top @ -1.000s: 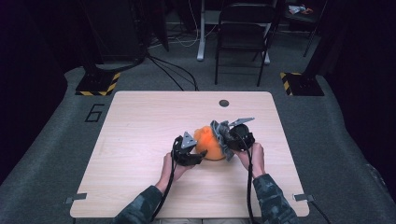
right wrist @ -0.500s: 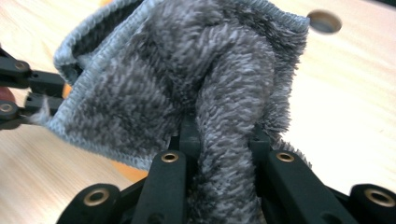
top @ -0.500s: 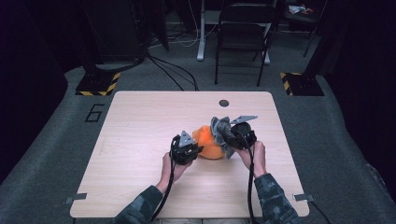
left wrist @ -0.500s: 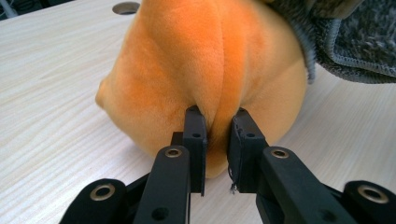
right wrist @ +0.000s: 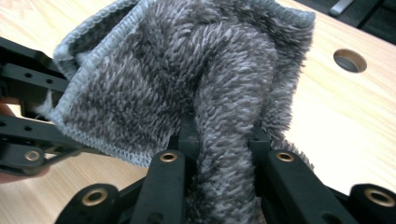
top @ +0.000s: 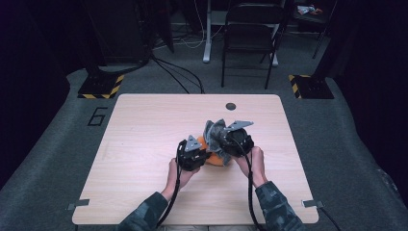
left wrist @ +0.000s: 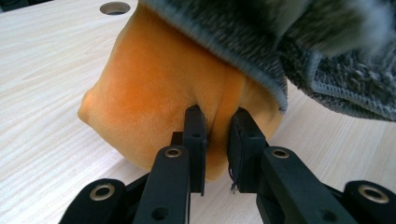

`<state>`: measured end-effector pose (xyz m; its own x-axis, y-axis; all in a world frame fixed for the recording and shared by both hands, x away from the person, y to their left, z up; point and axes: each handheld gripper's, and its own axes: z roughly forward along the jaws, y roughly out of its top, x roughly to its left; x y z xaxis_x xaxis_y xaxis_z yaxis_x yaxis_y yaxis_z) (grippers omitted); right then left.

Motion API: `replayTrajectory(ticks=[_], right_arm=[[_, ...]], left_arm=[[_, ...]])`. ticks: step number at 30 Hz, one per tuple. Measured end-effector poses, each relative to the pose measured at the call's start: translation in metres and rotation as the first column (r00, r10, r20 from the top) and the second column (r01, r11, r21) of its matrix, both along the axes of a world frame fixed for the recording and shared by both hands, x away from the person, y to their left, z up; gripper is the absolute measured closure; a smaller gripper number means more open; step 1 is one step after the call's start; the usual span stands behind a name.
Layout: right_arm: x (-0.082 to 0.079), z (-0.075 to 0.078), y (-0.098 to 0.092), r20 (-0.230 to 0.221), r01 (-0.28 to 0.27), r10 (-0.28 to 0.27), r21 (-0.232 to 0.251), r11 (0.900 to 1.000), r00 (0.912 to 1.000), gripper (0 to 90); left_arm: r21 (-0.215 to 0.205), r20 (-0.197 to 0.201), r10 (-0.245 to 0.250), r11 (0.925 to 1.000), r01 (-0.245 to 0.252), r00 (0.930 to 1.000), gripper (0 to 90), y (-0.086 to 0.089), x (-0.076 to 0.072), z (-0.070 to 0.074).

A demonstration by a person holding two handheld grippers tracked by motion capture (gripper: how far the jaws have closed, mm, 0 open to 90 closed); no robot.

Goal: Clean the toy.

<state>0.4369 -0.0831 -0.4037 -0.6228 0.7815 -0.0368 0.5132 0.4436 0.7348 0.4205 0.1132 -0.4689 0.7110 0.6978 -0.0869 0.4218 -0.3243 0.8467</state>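
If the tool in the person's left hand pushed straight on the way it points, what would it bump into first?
The left tool is already pinched on the orange cloth, so it would just press deeper into that. Beyond it, probably the grey fuzzy cloth draped over its top, though depth is hard to judge.

On the worktop point(top: 144, 144), the cloth point(top: 214, 132) drapes over the cushion point(top: 215, 159), with left tongs point(top: 198, 153) nearer left and right tongs point(top: 222, 139) right.
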Motion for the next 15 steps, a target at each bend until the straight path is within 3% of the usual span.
replayTrajectory(ticks=[15], right_arm=[[0.015,-0.024,-0.029,-0.093,0.077,-0.082,-0.051,0.996,0.9923,75.4]], left_arm=[[-0.006,-0.014,0.003,1.0000,-0.004,0.9999,78.2,0.005,0.005,-0.004]])
